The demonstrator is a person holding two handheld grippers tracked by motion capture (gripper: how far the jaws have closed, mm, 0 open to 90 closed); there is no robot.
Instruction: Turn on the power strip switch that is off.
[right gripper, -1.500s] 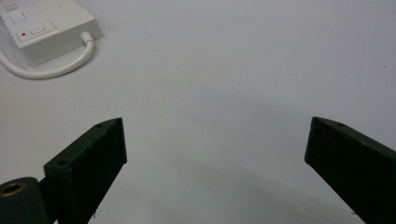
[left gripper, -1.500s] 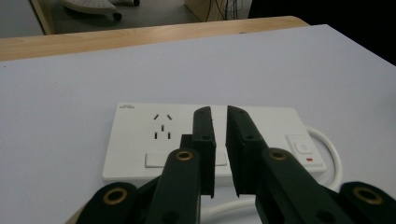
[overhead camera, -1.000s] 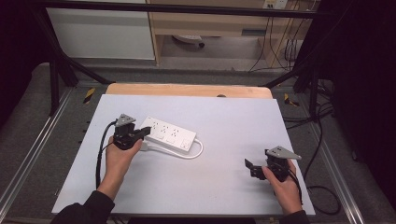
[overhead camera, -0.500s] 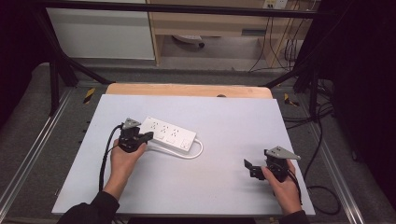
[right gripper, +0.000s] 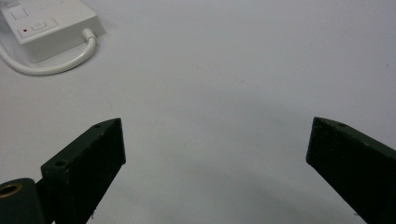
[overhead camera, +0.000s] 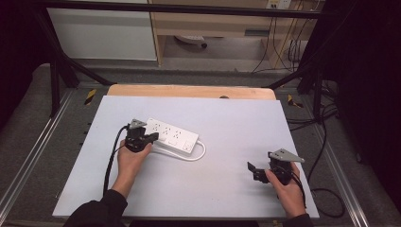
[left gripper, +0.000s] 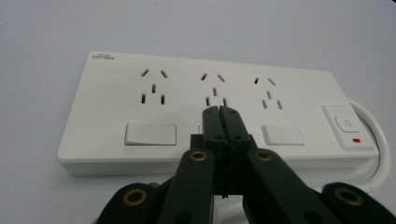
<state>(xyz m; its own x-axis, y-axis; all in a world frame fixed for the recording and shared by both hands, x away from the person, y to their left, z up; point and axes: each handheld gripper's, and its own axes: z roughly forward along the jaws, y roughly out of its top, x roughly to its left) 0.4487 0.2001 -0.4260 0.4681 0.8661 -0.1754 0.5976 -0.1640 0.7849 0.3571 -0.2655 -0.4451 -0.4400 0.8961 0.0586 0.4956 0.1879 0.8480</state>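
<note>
A white power strip (overhead camera: 171,134) with three socket groups lies left of the table's centre, and its white cable (overhead camera: 198,153) loops back at its right end. My left gripper (overhead camera: 152,137) is at the strip's near edge. In the left gripper view it (left gripper: 219,112) is shut on nothing, its tips over the strip (left gripper: 116,102) where the middle rocker switch sits, hiding most of it. Rocker switches (left gripper: 150,134) flank the tips, and a power button (left gripper: 346,124) with a red mark is at the right end. My right gripper (overhead camera: 253,170) rests open near the front right, empty (right gripper: 217,140).
The pale grey table top (overhead camera: 236,118) ends in a wooden strip (overhead camera: 189,91) at the far side. In the right gripper view the strip's end (right gripper: 51,23) and cable (right gripper: 56,63) lie far off at upper left. Metal rails and floor cables surround the table.
My left hand has slid a little right along the strip's near edge and brought the jaw tips onto its top. The right gripper has stayed where it was.
</note>
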